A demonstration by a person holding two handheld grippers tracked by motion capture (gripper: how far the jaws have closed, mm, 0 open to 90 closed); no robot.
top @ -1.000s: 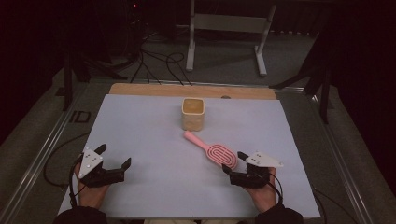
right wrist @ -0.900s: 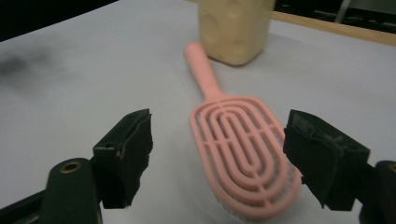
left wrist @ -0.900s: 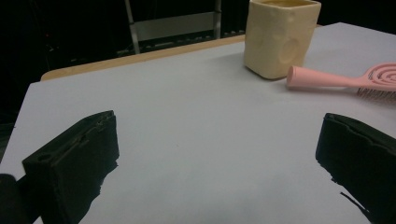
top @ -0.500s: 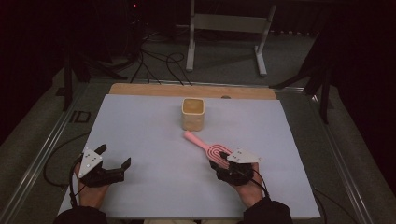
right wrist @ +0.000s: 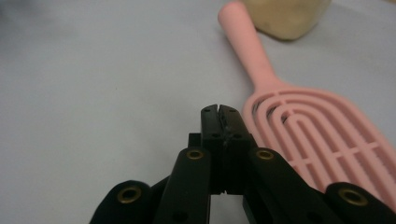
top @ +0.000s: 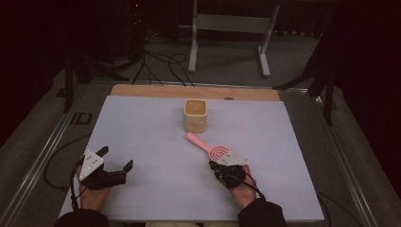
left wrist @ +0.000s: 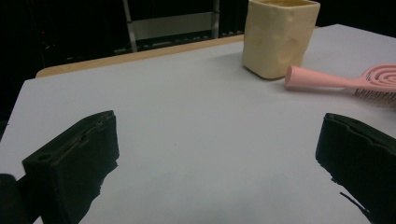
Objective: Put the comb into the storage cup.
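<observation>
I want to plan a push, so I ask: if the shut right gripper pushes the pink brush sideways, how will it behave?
The pink brush looks like rigid, slotted plastic, so it is probably stiff and light. It lies flat, so it should slide or pivot rather than roll. Its handle tip lies near the cream cup, which it might bump.

both grippers are black, each with a grey three-cornered plate on top and a thin black cable. the right gripper (right wrist: 219, 112) has brass-coloured screws. the sleeves are dark.

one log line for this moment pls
right claw: shut, empty, beside brush head | left claw: open, idle | cup: upright
</observation>
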